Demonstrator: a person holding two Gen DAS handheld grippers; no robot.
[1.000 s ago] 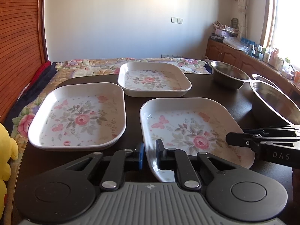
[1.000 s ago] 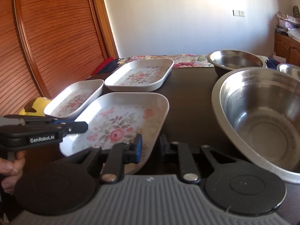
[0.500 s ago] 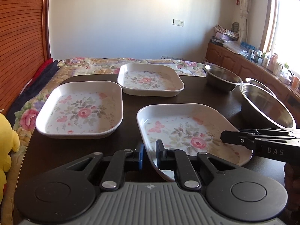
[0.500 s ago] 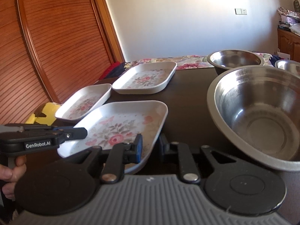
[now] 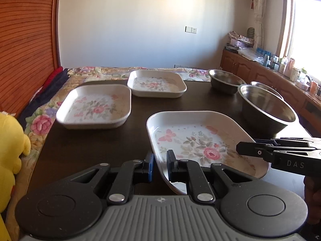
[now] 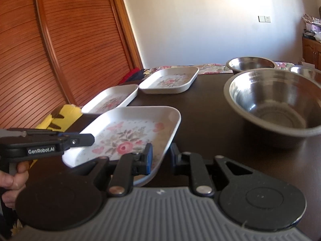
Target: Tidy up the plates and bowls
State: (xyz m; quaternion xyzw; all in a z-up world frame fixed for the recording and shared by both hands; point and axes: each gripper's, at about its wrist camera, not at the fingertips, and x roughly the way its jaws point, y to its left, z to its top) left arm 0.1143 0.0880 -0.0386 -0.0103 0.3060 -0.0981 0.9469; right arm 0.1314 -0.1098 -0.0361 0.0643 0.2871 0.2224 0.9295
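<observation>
My left tongs (image 5: 159, 165) are clamped on the near left rim of a floral plate (image 5: 200, 140), one finger inside the rim and the blue-padded one outside. My right tongs (image 6: 160, 157) pinch the same plate on its opposite, right edge, the blue pad inside the dish and the black finger outside. So the plate sits between both tongs, held at two sides. It looks raised off the dark table (image 5: 96, 146) and tilted a little, though I cannot be sure that it clears the wood. It is empty, showing only its printed rose and butterflies.

In the left view my right tongs come in from the right over the plate's edge; in the right view my left tongs come in from the left, with my hand (image 6: 12, 178) on the handle.

Further out, a second plate (image 5: 96, 106) lies flat to the left, and a third plate (image 5: 156, 84) lies behind it near the far edge; both are empty. To the right stands a big steel bowl (image 5: 266, 108), empty, with a smaller bowl (image 5: 225, 80) beyond it and another rim (image 5: 262, 86) partly hidden behind the big one. A yellow toy (image 5: 10, 146) sits off the table's left edge.
</observation>
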